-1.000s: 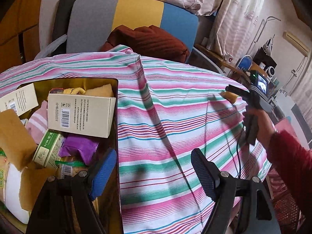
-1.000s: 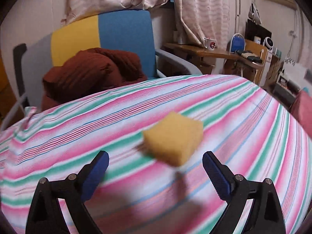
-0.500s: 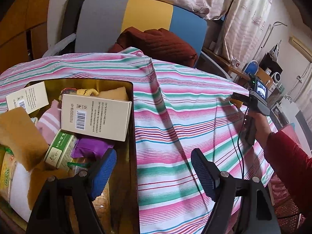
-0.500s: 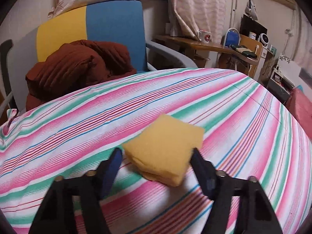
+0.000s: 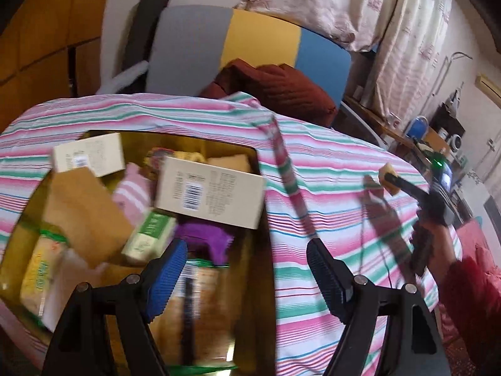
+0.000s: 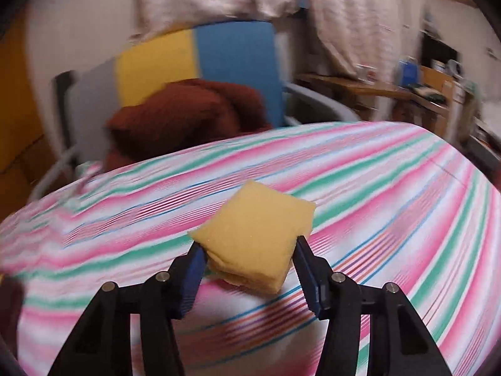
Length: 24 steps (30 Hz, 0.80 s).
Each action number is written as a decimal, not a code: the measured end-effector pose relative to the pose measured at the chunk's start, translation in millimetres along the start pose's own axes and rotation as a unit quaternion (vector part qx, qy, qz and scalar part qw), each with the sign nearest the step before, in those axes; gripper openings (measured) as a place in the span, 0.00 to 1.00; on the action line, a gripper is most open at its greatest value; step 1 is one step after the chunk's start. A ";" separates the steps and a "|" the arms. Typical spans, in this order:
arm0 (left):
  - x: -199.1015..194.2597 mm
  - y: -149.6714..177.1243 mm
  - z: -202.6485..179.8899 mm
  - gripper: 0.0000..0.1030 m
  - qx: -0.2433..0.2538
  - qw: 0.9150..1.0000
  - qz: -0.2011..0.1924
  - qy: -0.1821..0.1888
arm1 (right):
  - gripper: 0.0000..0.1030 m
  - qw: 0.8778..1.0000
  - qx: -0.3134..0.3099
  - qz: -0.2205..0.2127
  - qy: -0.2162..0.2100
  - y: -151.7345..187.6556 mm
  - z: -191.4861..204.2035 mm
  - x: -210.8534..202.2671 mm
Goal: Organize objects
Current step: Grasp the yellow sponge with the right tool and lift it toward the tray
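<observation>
Right gripper [image 6: 247, 258] clamped on yellow sponge [image 6: 255, 235], sponge lifted just above striped cloth [image 6: 391, 188], well right of box [image 5: 260, 169]. Left gripper [image 5: 247, 269] spread apart, empty, hovering over box's near edge. Likely step: carry sponge to box. Keep squeeze firm, sponge soft. Clear box rim, release over gap among cartons [image 5: 209, 192].

No text is reading clearly anywhere. In the left wrist view, left of centre, a cream box [image 5: 210, 191] is showing a barcode and columns of small print, all blurred beyond reading. A second cream box [image 5: 88, 157] at upper left is carrying a smeared barcode label. A green-and-white carton [image 5: 149, 237] below is bearing illegible lettering.
</observation>
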<state>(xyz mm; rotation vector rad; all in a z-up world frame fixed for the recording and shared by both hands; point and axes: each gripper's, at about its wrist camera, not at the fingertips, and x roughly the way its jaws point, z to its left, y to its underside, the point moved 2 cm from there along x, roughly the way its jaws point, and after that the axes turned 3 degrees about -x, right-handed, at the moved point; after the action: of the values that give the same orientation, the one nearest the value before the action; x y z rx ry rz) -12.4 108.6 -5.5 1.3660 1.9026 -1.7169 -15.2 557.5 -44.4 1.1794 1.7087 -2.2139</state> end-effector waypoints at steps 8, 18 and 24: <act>-21.5 -1.3 43.7 0.77 -0.023 0.998 -0.012 -0.059 | 0.55 0.981 -0.070 -0.023 -0.177 29.0 126.9 -79.1; -58.6 1.9 101.4 0.77 -0.073 0.983 -0.036 -0.167 | 0.63 0.925 -0.167 -0.036 -0.340 63.5 283.1 -156.1; -64.7 -5.1 110.9 0.77 -0.096 0.982 -0.037 -0.159 | 0.91 0.915 -0.182 -0.014 -0.359 88.0 324.3 -163.6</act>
<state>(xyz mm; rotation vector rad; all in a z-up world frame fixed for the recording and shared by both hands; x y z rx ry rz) -25.2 -18.1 11.9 0.9019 1.8961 -1.6194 -20.5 187.9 11.1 0.2013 1.6733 -1.8601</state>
